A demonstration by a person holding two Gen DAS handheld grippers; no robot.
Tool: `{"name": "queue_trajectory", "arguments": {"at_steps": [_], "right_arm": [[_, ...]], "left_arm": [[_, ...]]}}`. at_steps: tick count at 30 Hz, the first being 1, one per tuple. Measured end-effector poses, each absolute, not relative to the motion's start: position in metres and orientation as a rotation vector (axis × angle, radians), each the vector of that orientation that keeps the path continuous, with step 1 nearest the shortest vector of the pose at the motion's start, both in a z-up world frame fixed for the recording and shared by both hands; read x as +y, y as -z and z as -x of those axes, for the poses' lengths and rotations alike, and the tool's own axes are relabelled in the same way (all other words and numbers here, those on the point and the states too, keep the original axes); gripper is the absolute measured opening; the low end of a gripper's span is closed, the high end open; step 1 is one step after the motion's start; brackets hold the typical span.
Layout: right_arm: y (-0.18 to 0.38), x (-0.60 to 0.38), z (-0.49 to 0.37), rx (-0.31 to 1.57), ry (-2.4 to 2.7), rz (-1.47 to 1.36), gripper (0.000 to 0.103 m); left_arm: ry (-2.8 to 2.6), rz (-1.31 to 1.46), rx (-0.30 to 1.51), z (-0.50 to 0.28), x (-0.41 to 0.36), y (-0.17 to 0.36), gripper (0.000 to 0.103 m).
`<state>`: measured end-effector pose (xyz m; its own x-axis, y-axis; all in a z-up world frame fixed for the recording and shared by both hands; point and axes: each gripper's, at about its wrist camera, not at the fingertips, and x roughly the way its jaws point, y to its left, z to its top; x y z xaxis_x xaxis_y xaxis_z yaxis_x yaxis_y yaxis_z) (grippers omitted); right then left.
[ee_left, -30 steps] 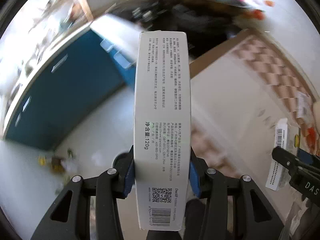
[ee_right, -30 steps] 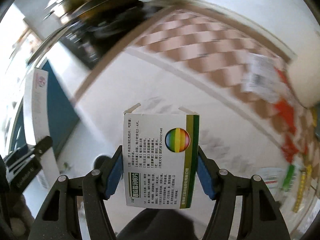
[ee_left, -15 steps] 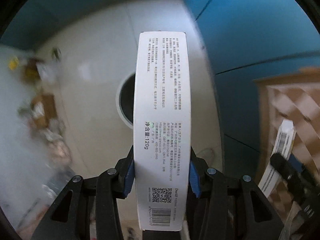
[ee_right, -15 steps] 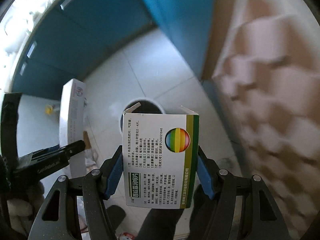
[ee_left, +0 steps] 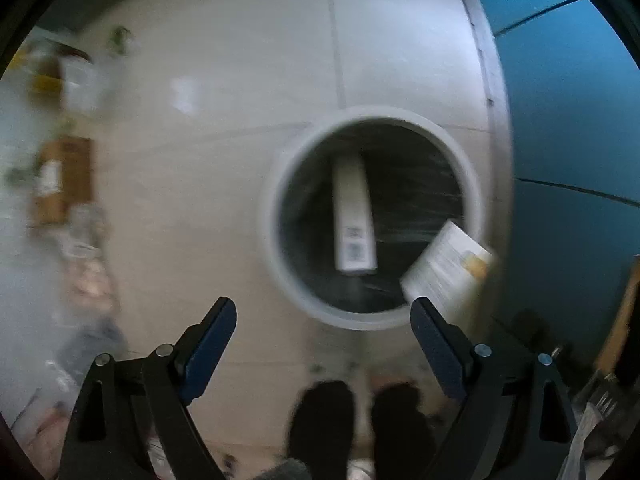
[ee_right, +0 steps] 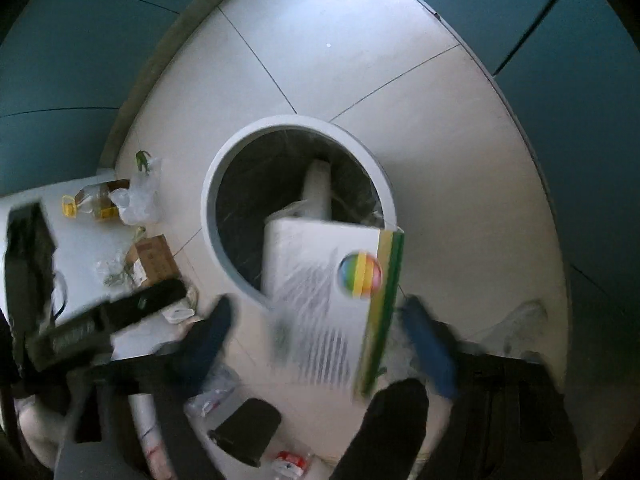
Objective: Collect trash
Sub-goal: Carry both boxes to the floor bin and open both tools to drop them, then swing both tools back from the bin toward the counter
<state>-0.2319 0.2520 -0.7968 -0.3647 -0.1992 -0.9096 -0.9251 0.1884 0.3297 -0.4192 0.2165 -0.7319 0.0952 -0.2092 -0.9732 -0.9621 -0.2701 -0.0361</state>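
Barcoded box (ee_left: 354, 216) in bin (ee_left: 276, 216), rainbow-logo box (ee_right: 340, 304)

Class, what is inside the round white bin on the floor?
Inside the round white bin, a long white carton lies against its dark liner. The rainbow-marked box covers its near side, so anything underneath is hidden.

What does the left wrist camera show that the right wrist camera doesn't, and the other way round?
Only the left wrist view shows the barcodes on the long white box in the round white trash bin, and the left gripper wide open. Only the right wrist view shows the rainbow circle on the white and green box, loose between the open right gripper fingers. Both show bin and boxes.
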Motion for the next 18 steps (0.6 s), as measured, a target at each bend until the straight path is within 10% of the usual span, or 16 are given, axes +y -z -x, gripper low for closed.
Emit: {"name": "queue_trajectory", "arguments": {"at_steps": [18], "right_arm": [[0.611, 0.233, 0.219, 1.314, -1.309, 1.261, 0.103]], "left_arm": [[-1.483, 1.294, 1.195, 0.394, 0.158, 0.513, 0.089]]}}
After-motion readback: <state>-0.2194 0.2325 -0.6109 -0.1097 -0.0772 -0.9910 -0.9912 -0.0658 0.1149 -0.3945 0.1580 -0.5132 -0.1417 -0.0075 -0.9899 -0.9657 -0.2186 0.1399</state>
